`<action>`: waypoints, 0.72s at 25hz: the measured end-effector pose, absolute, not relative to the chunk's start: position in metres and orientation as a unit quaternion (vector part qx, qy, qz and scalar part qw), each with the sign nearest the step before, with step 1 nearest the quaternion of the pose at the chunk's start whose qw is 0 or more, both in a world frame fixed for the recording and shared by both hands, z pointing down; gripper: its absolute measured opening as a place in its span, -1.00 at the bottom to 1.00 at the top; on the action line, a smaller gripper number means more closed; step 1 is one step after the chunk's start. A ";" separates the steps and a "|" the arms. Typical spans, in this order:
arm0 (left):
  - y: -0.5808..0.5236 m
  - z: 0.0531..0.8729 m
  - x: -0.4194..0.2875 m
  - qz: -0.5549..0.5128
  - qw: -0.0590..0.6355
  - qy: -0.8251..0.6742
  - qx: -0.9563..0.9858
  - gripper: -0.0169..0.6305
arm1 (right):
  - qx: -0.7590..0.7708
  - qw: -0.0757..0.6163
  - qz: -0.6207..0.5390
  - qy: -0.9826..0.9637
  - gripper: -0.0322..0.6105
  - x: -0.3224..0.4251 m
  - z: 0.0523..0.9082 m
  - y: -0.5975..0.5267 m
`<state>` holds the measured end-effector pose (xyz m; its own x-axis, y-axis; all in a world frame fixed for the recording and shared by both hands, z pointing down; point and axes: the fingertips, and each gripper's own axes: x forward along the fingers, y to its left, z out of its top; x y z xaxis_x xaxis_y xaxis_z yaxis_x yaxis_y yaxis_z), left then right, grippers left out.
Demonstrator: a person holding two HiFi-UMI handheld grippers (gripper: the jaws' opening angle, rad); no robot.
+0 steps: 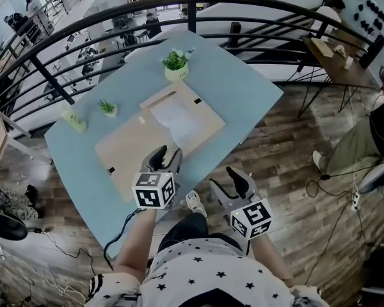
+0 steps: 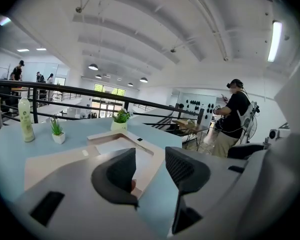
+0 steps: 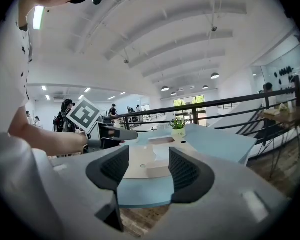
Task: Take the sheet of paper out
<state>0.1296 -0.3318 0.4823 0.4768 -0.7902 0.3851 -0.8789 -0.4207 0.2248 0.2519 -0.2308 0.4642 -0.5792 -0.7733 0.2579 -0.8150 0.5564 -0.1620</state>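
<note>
A white sheet of paper (image 1: 178,118) lies inside a raised tan frame on a flat tan board (image 1: 131,149), in the middle of the light blue table (image 1: 243,88). My left gripper (image 1: 166,153) hovers over the board's near edge, open and empty; the left gripper view shows the paper (image 2: 115,145) a short way ahead of its fingers (image 2: 121,170). My right gripper (image 1: 229,183) is off the table's near right edge, above the wooden floor. It is open and empty too. In the right gripper view the board (image 3: 140,166) lies ahead, with the left gripper (image 3: 115,132) at the left.
A potted plant (image 1: 176,66) stands at the table's far side, with a smaller plant (image 1: 107,107) and a green bottle (image 1: 73,118) at the left edge. A black railing (image 1: 192,5) curves behind the table. Cables (image 1: 326,184) lie on the floor, and a person (image 1: 371,139) sits at the right.
</note>
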 end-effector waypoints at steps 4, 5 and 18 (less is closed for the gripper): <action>-0.365 0.495 0.129 0.117 0.215 -0.511 0.824 -0.38 | 0.447 0.081 0.134 -0.881 -0.18 0.255 0.464 -0.262; -0.373 0.499 0.129 0.118 0.220 -0.514 0.821 -0.38 | 0.445 0.082 0.134 -0.882 -0.18 0.255 0.463 -0.270; -0.458 0.566 0.116 0.144 0.291 -0.545 0.773 -0.43 | 0.418 0.095 0.130 -0.894 -0.18 0.247 0.471 -0.359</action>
<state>0.1163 -0.4577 0.5661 0.3642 -0.7582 0.5408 -0.9266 -0.2362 0.2927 0.2470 -0.3587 0.4710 -0.6333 -0.7221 0.2784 -0.7716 0.6172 -0.1542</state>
